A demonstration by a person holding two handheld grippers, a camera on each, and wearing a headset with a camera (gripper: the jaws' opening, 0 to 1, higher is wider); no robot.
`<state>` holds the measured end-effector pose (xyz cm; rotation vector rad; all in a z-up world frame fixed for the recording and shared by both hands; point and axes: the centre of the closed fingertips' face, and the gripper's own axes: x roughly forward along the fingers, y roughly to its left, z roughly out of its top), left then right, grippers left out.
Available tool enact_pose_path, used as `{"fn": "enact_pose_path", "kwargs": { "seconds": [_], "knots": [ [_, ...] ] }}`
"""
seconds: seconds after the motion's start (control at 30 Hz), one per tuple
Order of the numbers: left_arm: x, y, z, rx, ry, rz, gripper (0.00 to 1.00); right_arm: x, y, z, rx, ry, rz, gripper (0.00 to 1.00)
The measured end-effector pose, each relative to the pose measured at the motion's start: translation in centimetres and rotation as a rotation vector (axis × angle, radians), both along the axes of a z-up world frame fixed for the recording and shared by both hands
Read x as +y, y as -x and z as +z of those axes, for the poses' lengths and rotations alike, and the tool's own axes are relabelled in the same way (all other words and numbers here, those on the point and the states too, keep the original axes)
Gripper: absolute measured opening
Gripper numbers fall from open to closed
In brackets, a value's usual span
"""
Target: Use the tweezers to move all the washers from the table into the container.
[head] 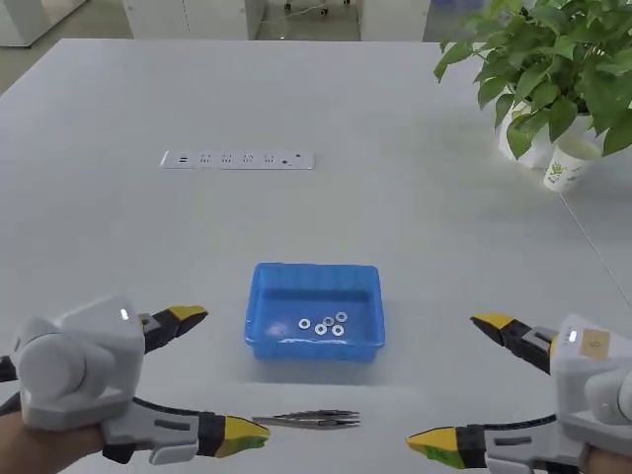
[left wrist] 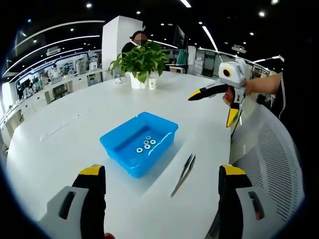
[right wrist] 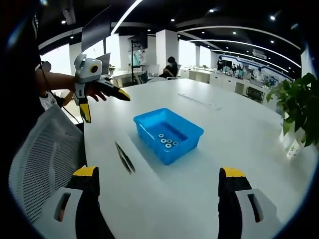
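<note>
Near the tabletop [head: 118,227] front edge lie thin, likely slippery tweezers [head: 306,421]; pinch mid-length; left gripper [head: 232,373] and right gripper [head: 444,379] spread, empty.

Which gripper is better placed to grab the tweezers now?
Left. The tweezers lie right beside a jaw of the open left gripper; the open right gripper sits farther off.

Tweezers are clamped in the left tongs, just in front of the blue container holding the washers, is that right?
No. The tweezers lie loose on the table; the left tongs are open and empty, as the left gripper view shows. The rest holds: they are just in front of the blue container holding the washers.
</note>
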<state>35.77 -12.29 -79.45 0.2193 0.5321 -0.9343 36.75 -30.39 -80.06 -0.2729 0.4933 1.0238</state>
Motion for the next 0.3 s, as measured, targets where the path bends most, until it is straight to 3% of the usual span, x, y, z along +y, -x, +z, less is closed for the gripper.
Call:
{"fn": "enact_pose_path", "kwargs": {
  "seconds": [0.3],
  "knots": [
    [-0.18,0.01,-0.09,0.001,0.001,-0.005,0.99,0.04,-0.02,0.16,-0.008,-0.005,-0.001,1.0]
  ]
}}
